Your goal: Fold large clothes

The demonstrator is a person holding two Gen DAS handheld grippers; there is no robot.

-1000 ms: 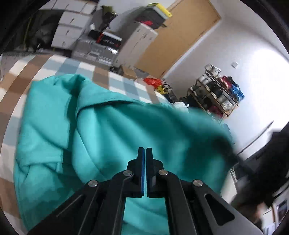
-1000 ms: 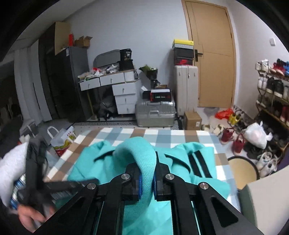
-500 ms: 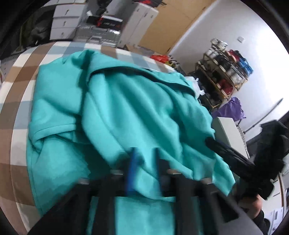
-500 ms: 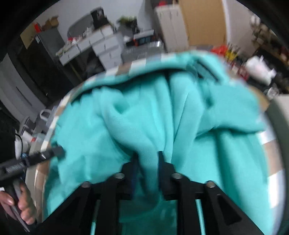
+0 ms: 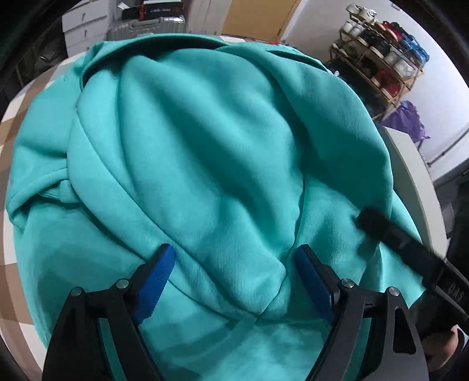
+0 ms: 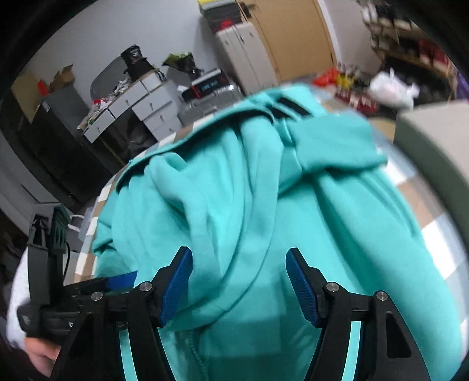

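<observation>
Blue pads on the left gripper stand wide apart, with a loose fold of the teal sweatshirt lying between them, unclamped. The right gripper is likewise spread apart over the same garment, its ribbed blue pads on either side of a draped fold near the zipper edge. In the left wrist view the right gripper reaches in from the near right, its tip resting on the cloth. The sweatshirt lies bunched in rumpled layers on the checked tabletop, black stripes showing at its far end. Beyond the tabletop stand white drawers, a silver suitcase, a wooden door and, at far right, a shoe rack.
</observation>
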